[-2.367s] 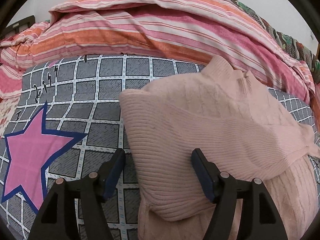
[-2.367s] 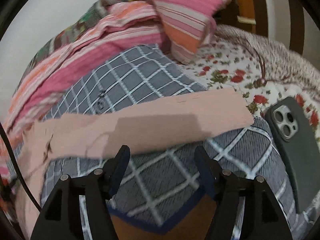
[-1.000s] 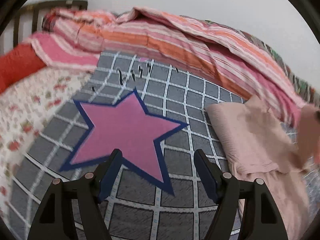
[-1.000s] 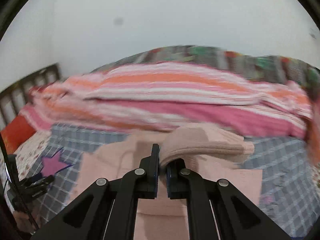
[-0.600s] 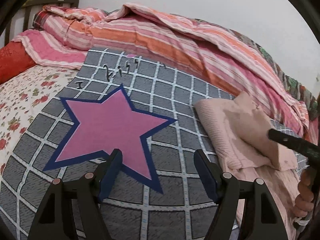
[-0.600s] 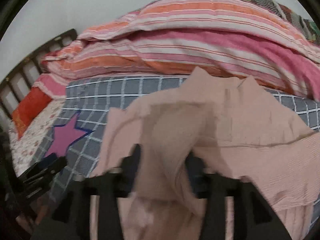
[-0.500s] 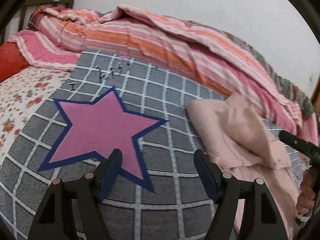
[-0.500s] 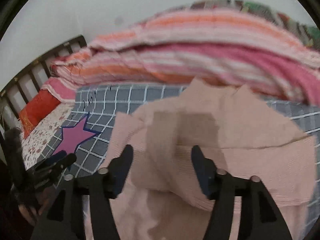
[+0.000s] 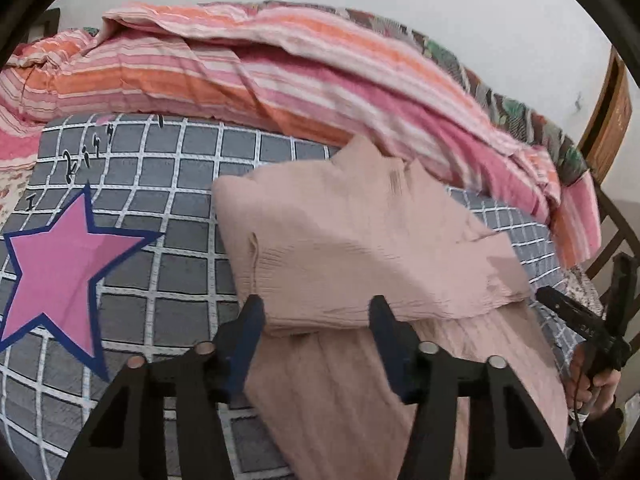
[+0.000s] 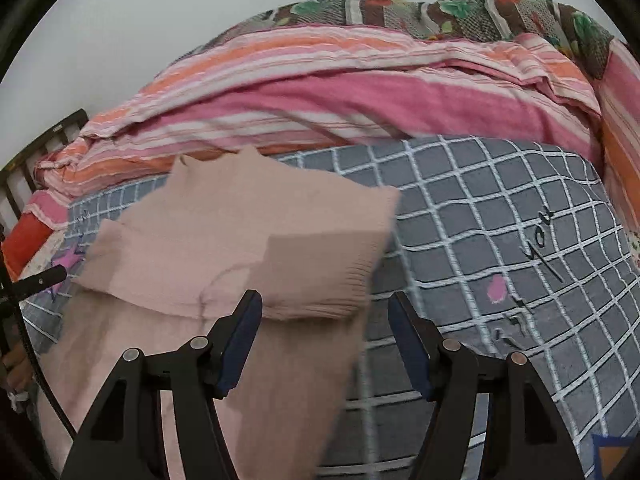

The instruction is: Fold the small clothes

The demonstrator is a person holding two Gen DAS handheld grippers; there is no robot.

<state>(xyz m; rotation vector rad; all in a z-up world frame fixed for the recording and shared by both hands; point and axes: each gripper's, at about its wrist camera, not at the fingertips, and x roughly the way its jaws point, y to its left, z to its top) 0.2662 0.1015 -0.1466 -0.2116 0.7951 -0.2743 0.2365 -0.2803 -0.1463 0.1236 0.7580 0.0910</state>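
Now the pink star sits at the left of the left wrist view, on the gray checked blanket. Next, in the middle, the pink sweater lies folded on that blanket. Both grippers are wide and hold nothing: the left gripper and the right gripper. Up top lies a striped quilt.
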